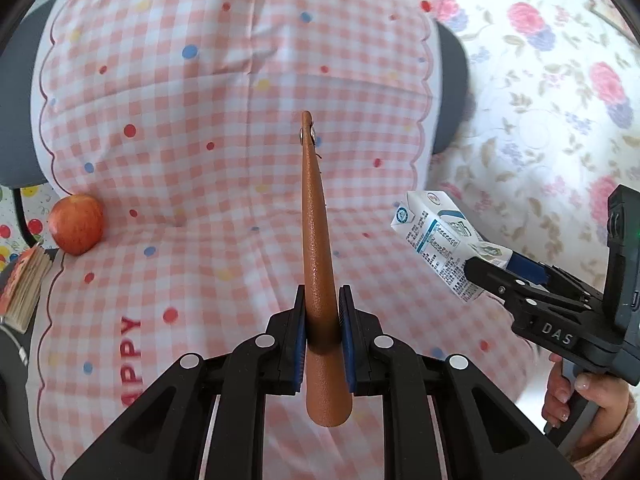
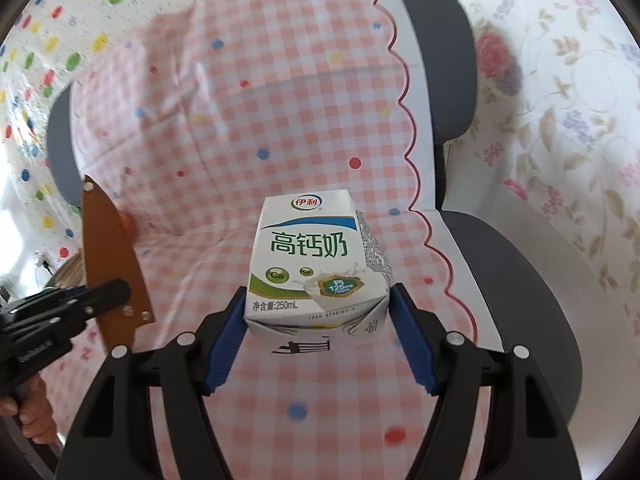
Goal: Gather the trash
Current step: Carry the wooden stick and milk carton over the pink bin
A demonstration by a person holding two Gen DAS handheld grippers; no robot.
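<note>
My left gripper [image 1: 322, 312] is shut on a brown leather sheath [image 1: 316, 240] with a metal rivet near its tip, held edge-on above the chair seat. The sheath also shows in the right wrist view [image 2: 110, 248], with the left gripper [image 2: 116, 292] clamped on it. My right gripper [image 2: 316, 304] is shut on a white milk carton [image 2: 316, 264] with green Chinese print, held above the seat. In the left wrist view the carton [image 1: 440, 240] sits in the right gripper [image 1: 484, 268] at the right.
A grey office chair [image 2: 528, 280] is draped in a pink checked cloth [image 1: 200, 120] with coloured dots. A red apple [image 1: 77, 224] lies on the seat at the left. A small book [image 1: 24, 284] lies at the seat's left edge. Floral fabric [image 1: 560, 80] hangs at the right.
</note>
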